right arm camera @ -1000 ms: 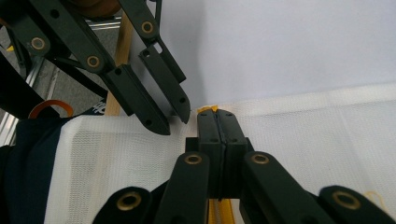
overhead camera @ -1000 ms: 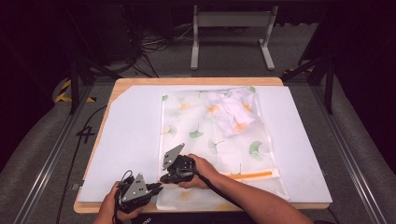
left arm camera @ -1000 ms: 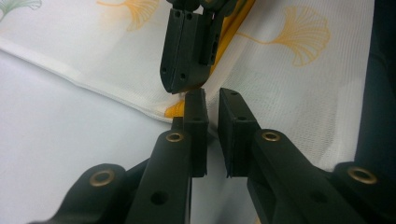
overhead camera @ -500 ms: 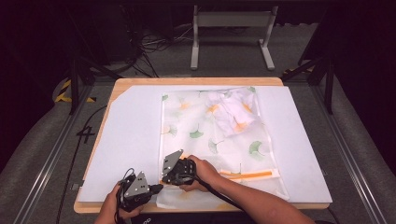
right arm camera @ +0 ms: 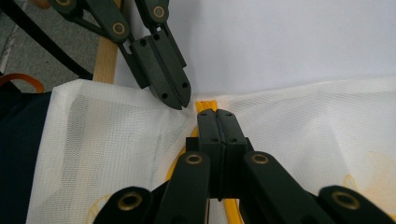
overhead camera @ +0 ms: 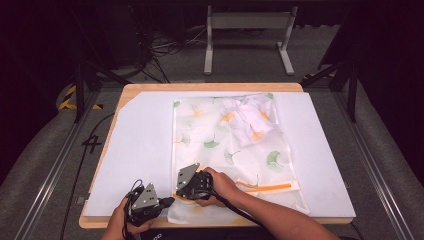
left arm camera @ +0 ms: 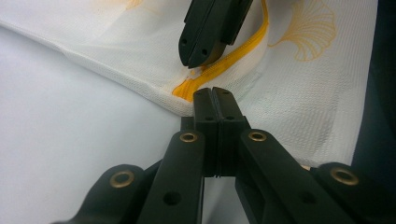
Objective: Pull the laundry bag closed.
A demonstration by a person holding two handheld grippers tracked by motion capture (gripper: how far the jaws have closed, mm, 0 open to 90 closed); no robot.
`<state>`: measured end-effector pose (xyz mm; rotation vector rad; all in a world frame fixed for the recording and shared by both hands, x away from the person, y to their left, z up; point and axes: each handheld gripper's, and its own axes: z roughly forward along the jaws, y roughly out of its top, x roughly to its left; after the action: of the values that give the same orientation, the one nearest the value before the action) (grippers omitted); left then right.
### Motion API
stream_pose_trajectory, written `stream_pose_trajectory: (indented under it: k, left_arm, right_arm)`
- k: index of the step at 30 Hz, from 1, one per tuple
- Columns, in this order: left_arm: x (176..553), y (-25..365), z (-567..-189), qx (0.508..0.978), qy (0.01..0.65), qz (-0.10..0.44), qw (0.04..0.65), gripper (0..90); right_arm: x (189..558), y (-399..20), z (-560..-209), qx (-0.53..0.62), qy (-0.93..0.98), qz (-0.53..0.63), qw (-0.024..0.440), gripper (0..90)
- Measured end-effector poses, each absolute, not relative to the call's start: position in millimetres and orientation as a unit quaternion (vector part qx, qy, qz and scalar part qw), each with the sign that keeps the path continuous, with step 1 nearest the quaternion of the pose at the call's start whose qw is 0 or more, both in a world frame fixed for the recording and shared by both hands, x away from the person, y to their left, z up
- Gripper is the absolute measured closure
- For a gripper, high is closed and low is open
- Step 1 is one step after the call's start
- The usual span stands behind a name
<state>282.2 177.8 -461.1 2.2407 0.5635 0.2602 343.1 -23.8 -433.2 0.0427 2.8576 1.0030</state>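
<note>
Both clenched: right tongs (overhead camera: 186,186) biting the mesh bag's (overhead camera: 225,145) orange zipper (overhead camera: 260,188) end at 6 o'clock on the table (overhead camera: 150,90), left tongs (overhead camera: 167,201) pinching bag edge, zipper stretching toward 3 o'clock

Your high view looks forward and down from the near side; both gripper views sit close, sharing the orange fabric zipper end (left arm camera: 187,87) (right arm camera: 205,105).

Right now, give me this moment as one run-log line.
left gripper: shut at mesh bag edge | right gripper: shut at orange zipper end | bag: flat on white sheet
</note>
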Motion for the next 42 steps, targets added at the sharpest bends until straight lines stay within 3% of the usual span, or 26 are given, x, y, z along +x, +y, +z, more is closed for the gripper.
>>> stream_pose_trajectory:
  k: [8, 20, 27, 42]
  left_arm:
    - [280.2, 178.3, -460.6, 0.881, 0.227, 0.109, 0.401, 90.0]
    - [283.3, 161.2, -446.7, 0.892, 0.171, 0.137, 0.396, 87.7]
    - [287.0, 158.1, -457.8, 0.9, 0.173, 0.118, 0.382, 88.6]
    - [285.4, 164.4, -464.1, 0.88, 0.22, 0.1, 0.41, 90.0]
  right_arm:
    - [339.5, -26.0, -431.8, 0.013, 0.939, 0.337, 0.068, 90.0]
    - [342.1, -24.9, -432.7, 0.024, 0.937, 0.342, 0.066, 90.0]
    - [342.7, -24.6, -435.2, 0.027, 0.938, 0.341, 0.064, 90.0]
    - [334.6, -31.9, -437.5, 0.018, 0.936, 0.338, 0.092, 90.0]
